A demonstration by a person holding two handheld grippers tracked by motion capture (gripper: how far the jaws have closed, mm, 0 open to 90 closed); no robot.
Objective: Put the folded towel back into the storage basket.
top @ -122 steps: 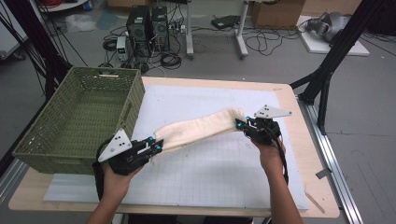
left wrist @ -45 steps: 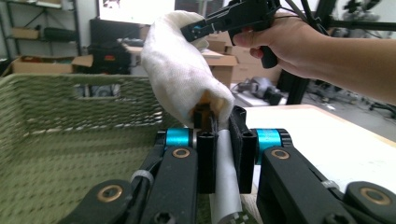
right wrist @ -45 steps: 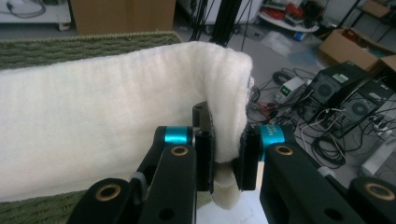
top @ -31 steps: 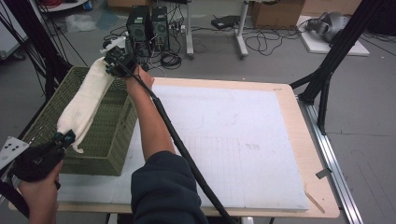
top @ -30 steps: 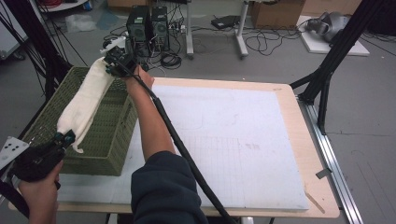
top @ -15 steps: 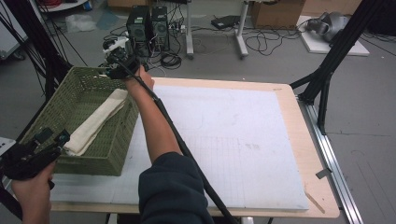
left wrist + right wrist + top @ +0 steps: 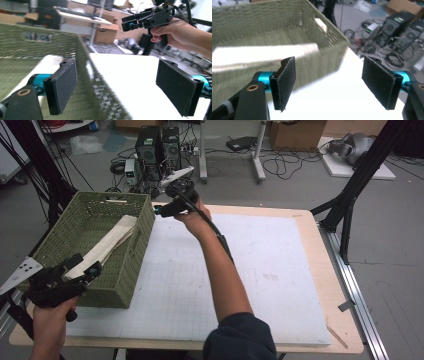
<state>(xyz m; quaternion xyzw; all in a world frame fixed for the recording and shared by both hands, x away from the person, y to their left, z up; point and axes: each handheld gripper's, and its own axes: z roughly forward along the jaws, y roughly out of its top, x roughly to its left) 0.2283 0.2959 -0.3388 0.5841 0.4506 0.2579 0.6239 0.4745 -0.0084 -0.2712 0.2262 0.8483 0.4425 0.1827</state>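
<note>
A cream cloth lies lengthwise inside the green woven basket at the table's left. My left gripper hovers at the basket's near corner. Its jaws have just been opening and stand open with nothing between them. In the left gripper view the basket wall and cloth lie below the jaws. My right gripper is held above the table beside the basket's far right corner. Its jaws have also just been opening and are empty. In the right gripper view they face the basket and cloth.
A white gridded mat covers the wooden tabletop to the right of the basket. The right forearm reaches diagonally across the mat. Computer towers and cables sit on the floor beyond the table. Black frame legs stand at the right.
The cloth, held stretched above the basket by both grippers, has dropped into it. Both grippers opened and let go. The right gripper swung right, off the basket's far corner.
</note>
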